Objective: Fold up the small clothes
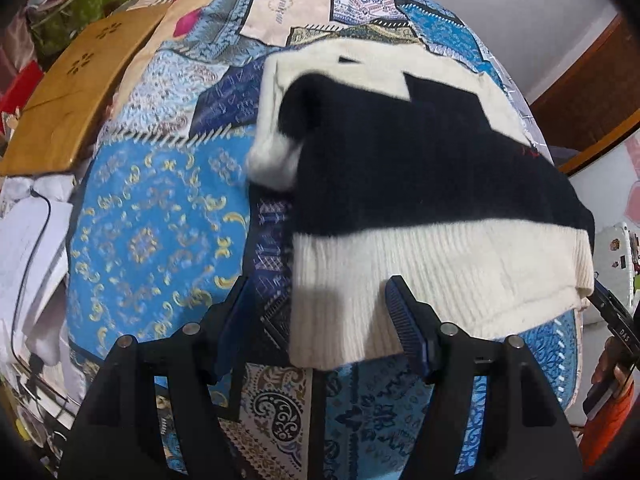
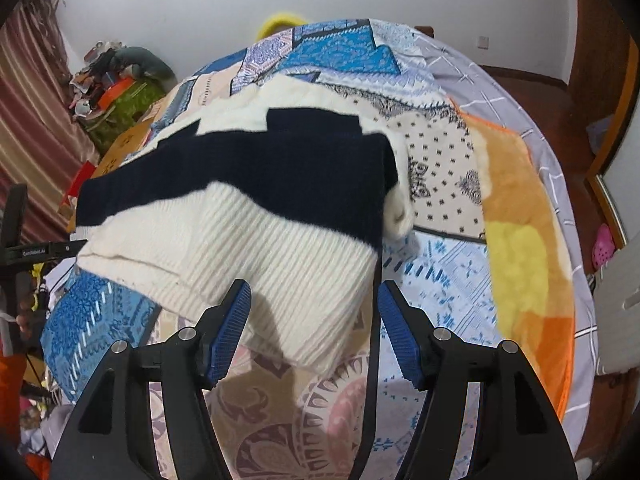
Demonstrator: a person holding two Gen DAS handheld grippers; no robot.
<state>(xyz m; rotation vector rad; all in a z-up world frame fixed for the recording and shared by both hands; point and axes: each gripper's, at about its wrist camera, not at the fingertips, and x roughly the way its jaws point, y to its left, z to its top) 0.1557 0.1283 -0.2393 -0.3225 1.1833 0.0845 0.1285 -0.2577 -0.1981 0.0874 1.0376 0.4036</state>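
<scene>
Both tongs, left (image 1: pixel 320 320) and right (image 2: pixel 314 322), gape empty over the folded sweater's (image 1: pixel 420 184) cream hem on the bed (image 1: pixel 152 240); gripping both corners evenly should keep the next fold square.

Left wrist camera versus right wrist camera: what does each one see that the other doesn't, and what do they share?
Only the left wrist view shows the wooden board beside the bed and the white papers with a black cable. Only the right wrist view shows the orange and yellow blanket, the striped curtain and a pink shoe on the floor. Both show the black and cream sweater folded on the patchwork quilt, with that camera's own open gripper, left gripper or right gripper, near its ribbed hem.
</scene>
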